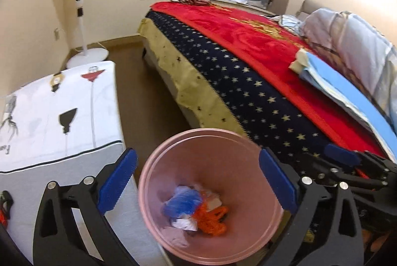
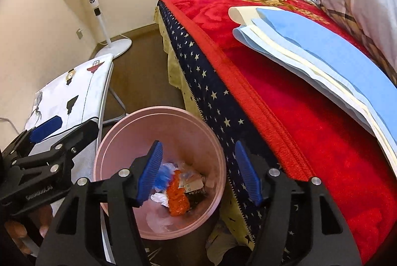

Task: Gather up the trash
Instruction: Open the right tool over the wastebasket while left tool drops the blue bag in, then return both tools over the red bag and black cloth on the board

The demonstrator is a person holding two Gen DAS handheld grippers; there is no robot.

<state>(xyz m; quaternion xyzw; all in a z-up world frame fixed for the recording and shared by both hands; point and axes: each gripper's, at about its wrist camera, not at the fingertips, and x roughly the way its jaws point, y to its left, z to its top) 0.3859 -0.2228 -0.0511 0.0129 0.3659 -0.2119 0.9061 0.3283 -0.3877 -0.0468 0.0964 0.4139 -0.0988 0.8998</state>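
While hovering over the pink bin [image 1: 211,194], spreading wide as the left gripper [image 1: 197,185], blue pads [image 1: 116,184] flanking the rim, nothing between them. Sitting at six o'clock in both views, wedged between the white covered table [image 1: 59,112] at nine and the bed [image 2: 285,117] at three. Holding crumpled trash [image 2: 177,189] at the bottom: blue, white, orange scraps. Hanging above the bin too as the right gripper [image 2: 198,174], fingers apart and gripping nothing.
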